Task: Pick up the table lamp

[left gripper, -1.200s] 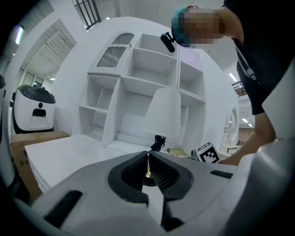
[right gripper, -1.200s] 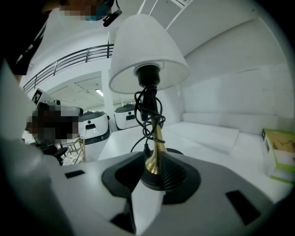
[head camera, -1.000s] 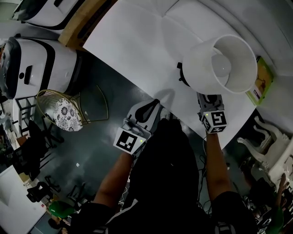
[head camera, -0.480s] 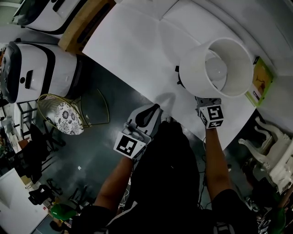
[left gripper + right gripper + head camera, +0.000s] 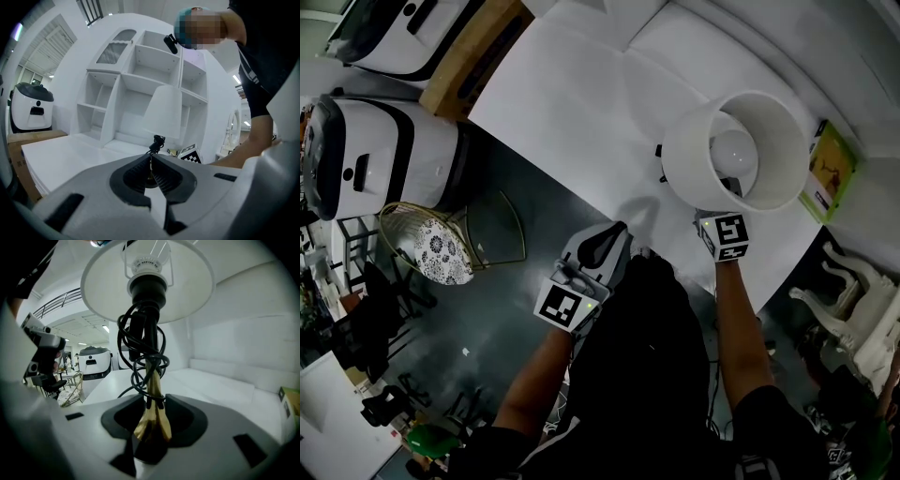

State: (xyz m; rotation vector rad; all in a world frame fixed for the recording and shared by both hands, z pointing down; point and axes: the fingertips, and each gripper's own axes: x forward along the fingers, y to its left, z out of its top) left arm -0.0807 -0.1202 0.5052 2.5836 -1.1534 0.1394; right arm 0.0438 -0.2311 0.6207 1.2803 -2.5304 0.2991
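Observation:
The table lamp has a white shade [image 5: 736,152], a gold stem [image 5: 152,404] and a black cord [image 5: 140,343] coiled round the stem. My right gripper [image 5: 151,414] is shut on the gold stem just below the coil, and the lamp stands upright in it. In the head view the shade hides those jaws; only the marker cube [image 5: 722,236] shows beneath it. My left gripper [image 5: 614,232] hangs off the white table's near edge, shut with nothing in it. From the left gripper view the lamp shade [image 5: 164,112] is ahead, beyond the shut left gripper [image 5: 150,160].
The white table [image 5: 572,103] runs across the top. A yellow-green box [image 5: 827,173] lies at its right end. A white machine [image 5: 375,155], a wire basket stool [image 5: 436,246] and a cardboard box [image 5: 473,47] stand left. A white shelf unit [image 5: 131,89] backs the table.
The lamp has moved a little left and nearer the camera with my right gripper, and its shade now faces up more squarely. The left gripper has hardly moved.

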